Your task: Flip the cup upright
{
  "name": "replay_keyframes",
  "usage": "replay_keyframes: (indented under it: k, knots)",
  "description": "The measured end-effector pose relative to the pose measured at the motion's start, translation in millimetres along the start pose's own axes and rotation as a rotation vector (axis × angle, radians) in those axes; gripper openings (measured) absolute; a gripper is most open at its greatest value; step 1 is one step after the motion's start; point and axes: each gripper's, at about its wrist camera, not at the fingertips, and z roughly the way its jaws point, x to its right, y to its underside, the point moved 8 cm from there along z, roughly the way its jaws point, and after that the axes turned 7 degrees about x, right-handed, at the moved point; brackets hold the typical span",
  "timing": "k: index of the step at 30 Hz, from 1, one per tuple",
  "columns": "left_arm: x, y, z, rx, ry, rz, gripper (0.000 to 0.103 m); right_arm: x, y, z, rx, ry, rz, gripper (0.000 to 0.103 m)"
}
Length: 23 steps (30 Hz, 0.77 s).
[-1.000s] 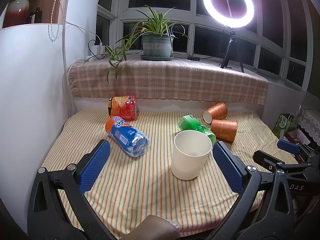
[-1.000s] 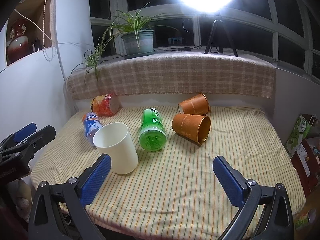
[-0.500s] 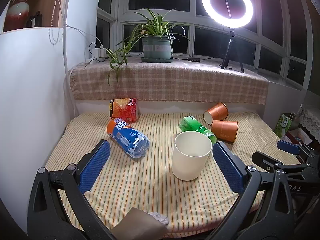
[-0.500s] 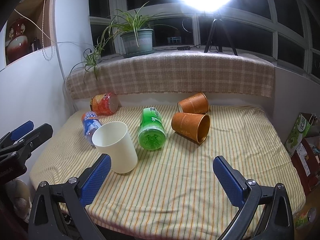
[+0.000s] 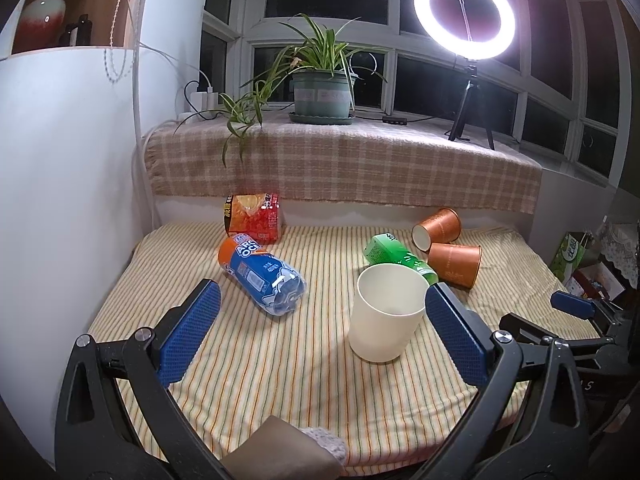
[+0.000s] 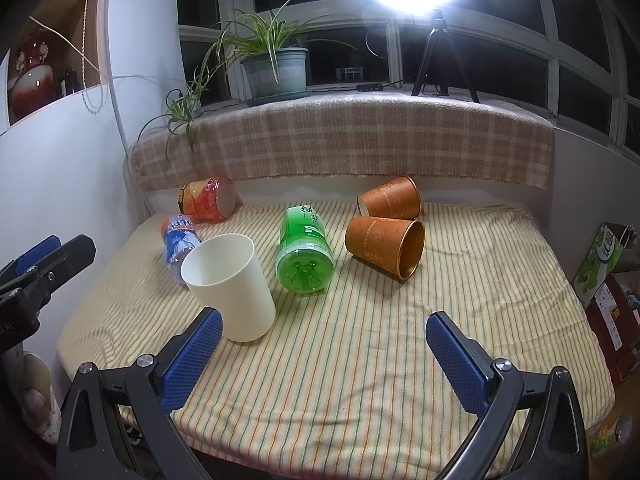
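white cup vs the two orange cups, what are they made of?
White cup: probably plastic, matte and evenly cream, with a thick plain rim. Nearer orange cup and rear orange cup: likely paper, with a printed pattern and thin rolled lip; the nearer one's inside looks shiny gold, perhaps foil-lined.

Cream-white cup [image 5: 387, 318], plain. Two paper cups [image 6: 386, 247] orange-brown, faint printed pattern, gold inside. Green bottle [image 6: 305, 249], white lettering. Water bottle [image 5: 262, 274]: blue label, orange cap end, clear body. Snack tub [image 5: 253, 217] red and orange. Tablecloth [image 6: 360, 360] cream with thin orange and green stripes. Ledge cloth [image 5: 340, 168] beige-brown plaid. Gripper pads [image 5: 188, 336] blue, dotted texture; frames black. Plant pot [image 5: 322, 96] grey-green.
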Motion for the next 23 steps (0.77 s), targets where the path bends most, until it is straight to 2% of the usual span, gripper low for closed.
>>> replay_keyframes:
  k: [23]
  knots:
    - [-8.2,0.5,5.3,0.009,-0.013,0.011,0.103,-5.2,3.3,9.3,-0.028,-0.006,-0.008,0.103]
